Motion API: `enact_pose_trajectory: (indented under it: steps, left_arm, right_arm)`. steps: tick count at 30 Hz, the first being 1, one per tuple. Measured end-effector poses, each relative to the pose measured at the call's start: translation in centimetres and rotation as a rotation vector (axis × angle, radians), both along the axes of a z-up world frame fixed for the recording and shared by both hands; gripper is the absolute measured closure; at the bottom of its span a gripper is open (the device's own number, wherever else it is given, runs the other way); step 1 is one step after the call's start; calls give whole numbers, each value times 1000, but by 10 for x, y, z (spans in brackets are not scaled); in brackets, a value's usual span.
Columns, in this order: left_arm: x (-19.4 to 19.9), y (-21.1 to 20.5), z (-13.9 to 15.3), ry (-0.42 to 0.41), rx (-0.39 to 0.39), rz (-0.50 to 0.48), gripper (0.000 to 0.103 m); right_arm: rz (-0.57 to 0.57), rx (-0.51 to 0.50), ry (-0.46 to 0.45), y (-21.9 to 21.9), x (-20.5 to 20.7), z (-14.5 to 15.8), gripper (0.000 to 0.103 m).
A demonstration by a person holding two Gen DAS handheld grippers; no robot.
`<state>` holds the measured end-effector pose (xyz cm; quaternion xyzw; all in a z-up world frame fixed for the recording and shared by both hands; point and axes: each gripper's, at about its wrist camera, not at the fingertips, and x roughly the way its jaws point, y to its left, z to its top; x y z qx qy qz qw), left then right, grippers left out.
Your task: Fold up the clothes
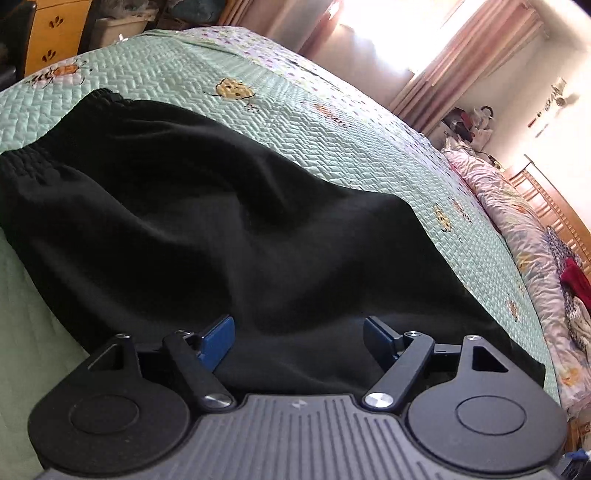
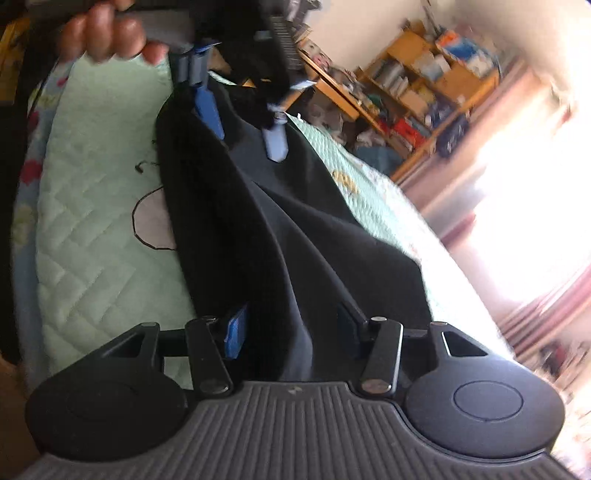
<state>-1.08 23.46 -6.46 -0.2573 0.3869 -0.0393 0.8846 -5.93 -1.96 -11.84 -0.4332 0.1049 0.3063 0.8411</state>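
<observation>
A black garment (image 1: 207, 221) with a gathered elastic waistband (image 1: 33, 162) lies spread on the green quilted bedspread (image 1: 332, 125). My left gripper (image 1: 297, 341) stands open low over the garment's near edge, its blue pads (image 1: 218, 343) wide apart with cloth beneath them. In the right wrist view the garment (image 2: 295, 229) runs in long folds from my right gripper (image 2: 291, 325) up to the left gripper (image 2: 248, 146). The right gripper is open, with a ridge of cloth between its fingers. A hand (image 2: 103, 33) holds the left gripper at the top.
A pink floral quilt (image 1: 517, 221) and loose clothes (image 1: 576, 280) lie along the bed's far side by a wooden headboard (image 1: 554, 206). Yellow wooden drawers (image 1: 55, 33) and cluttered shelves (image 2: 424, 81) stand beyond the bed. Bright curtained windows (image 1: 388, 33) glare.
</observation>
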Motion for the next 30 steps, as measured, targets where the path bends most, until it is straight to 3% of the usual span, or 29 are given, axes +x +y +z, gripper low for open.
enact_pose_trajectory:
  steps: [4,5,6,8,13,17,23,25,30]
  left_arm:
    - [3,2,-1,13,-10,6,22]
    - [3,0,-1,16,-7,5,20]
    - [4,-1,-2,20,-2,3,20]
    - [5,-3,-3,24,7,1,19]
    - [3,-4,-5,28,36,-1,19]
    - [5,-7,-9,38,77,0,19]
    - [4,-12,-9,47,107,4,19]
    - [3,-14,-6,51,116,23,19]
    - [-6,-34,16,2,177,47,19]
  right_arm:
    - [8,-65,-64,6,2,-13,49]
    - [12,-69,-61,6,1,-14,53]
    - [20,-75,-48,7,2,-15,58]
    - [45,-85,-31,8,0,-14,94]
    - [68,3,-27,-15,-18,24,95]
    - [89,-66,31,-18,-13,11,95]
    - [86,26,134,-24,-9,15,92]
    - [71,101,170,-33,-10,23,90]
    - [-57,473,378,-83,1,53,78]
